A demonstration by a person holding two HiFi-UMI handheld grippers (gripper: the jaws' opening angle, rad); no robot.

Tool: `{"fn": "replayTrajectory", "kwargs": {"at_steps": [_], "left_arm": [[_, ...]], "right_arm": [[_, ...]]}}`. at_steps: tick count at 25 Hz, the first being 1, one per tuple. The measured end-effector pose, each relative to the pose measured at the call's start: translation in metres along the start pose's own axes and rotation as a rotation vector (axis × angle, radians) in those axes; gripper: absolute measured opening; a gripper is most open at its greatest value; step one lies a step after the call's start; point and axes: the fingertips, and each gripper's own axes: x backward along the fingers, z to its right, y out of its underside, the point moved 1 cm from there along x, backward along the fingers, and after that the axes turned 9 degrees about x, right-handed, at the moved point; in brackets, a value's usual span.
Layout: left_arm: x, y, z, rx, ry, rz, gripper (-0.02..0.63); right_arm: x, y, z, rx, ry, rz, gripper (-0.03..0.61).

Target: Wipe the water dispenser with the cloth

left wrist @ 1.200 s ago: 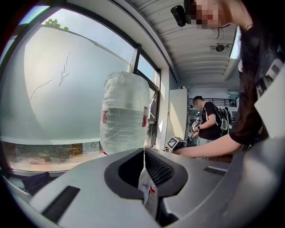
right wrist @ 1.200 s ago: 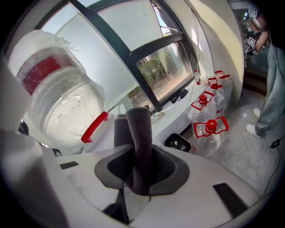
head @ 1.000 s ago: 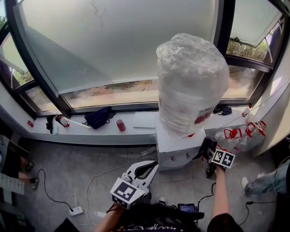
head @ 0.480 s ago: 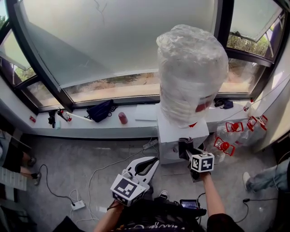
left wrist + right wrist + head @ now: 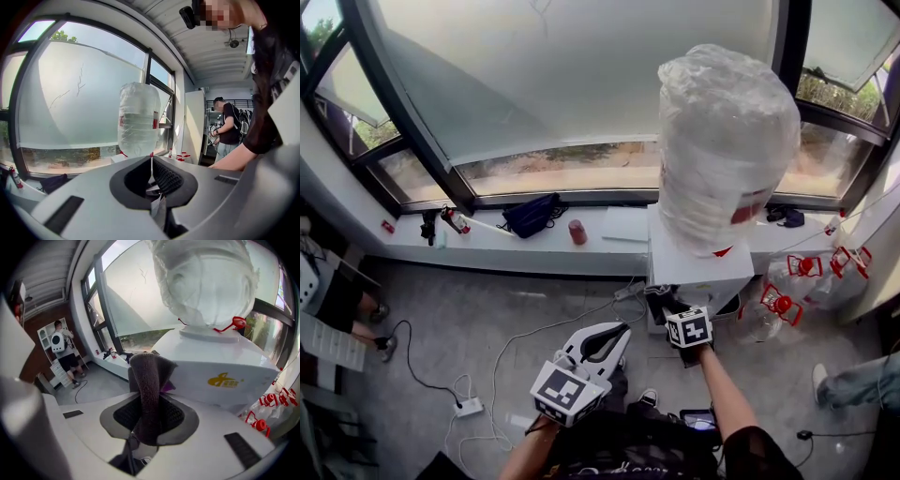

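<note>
The white water dispenser (image 5: 698, 274) stands against the window sill with a big plastic-wrapped bottle (image 5: 727, 145) on top. My right gripper (image 5: 664, 305) is shut on a dark brown cloth (image 5: 149, 385), which bunches up between the jaws at the dispenser's front left corner (image 5: 220, 373). In the right gripper view the cloth sits just before the dispenser's front face with its gold logo (image 5: 225, 379). My left gripper (image 5: 605, 345) hangs lower left of the dispenser, shut with nothing between its jaws. The bottle (image 5: 138, 119) shows ahead in the left gripper view.
Several empty bottles with red handles (image 5: 787, 298) lie right of the dispenser. A dark bag (image 5: 532, 214), a red cup (image 5: 577, 232) and small items rest on the sill. Cables and a power strip (image 5: 469, 407) cross the floor. A person (image 5: 229, 126) stands at right.
My right gripper with the cloth has moved left across the dispenser's front, from its right side to its left corner. The left gripper has stayed about where it was.
</note>
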Motion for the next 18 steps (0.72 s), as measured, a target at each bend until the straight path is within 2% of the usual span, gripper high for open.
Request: {"fn": "replayTrajectory", "kwargs": {"at_steps": [4, 9, 18], "left_arm": [[0.008, 0.004, -0.004, 0.003, -0.028, -0.003, 0.02], [0.009, 0.008, 0.001, 0.003, -0.022, -0.012, 0.02], [-0.016, 0.007, 0.031, -0.026, 0.08, -0.036, 0.02]], "right_arm": [[-0.007, 0.009, 0.022, 0.057, 0.07, -0.062, 0.106], [0.015, 0.014, 0.059, 0.047, 0.151, -0.075, 0.106], [0.073, 0.055, 0.16, -0.148, 0.342, -0.082, 0.106]]}}
